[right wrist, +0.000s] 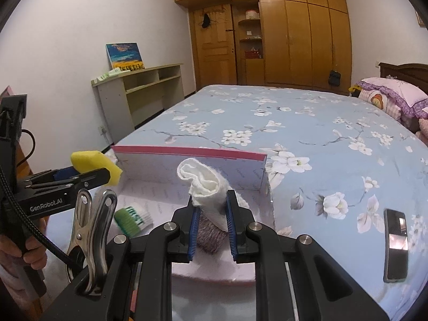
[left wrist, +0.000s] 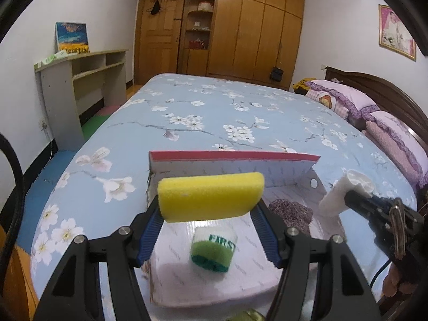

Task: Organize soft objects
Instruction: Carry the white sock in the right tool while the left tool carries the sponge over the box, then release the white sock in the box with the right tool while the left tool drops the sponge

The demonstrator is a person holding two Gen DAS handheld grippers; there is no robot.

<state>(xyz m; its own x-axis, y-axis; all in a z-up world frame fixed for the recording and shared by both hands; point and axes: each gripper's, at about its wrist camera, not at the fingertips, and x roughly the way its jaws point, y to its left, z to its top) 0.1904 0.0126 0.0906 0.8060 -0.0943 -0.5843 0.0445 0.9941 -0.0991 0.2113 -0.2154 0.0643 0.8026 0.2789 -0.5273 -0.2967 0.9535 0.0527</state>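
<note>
My left gripper (left wrist: 208,214) is shut on a yellow sponge (left wrist: 210,196), held crosswise between the blue pads above an open pink-rimmed box (left wrist: 232,155). Inside the box lie a green-and-white sponge roll (left wrist: 212,250) and a grey-purple knitted piece (left wrist: 293,212). My right gripper (right wrist: 212,211) is shut on a rolled white cloth (right wrist: 207,184) that sticks up over the same box (right wrist: 187,151). From the right wrist view the left gripper (right wrist: 105,172) with the yellow sponge (right wrist: 92,161) hangs at the left, and the green sponge roll (right wrist: 132,219) lies below it.
The box sits on a bed with a blue floral cover (left wrist: 214,112). A black phone (right wrist: 396,244) lies on the cover to the right of the box. Pink pillows (left wrist: 345,100) line the headboard; a low shelf (left wrist: 80,80) and a wooden wardrobe (left wrist: 240,32) stand beyond.
</note>
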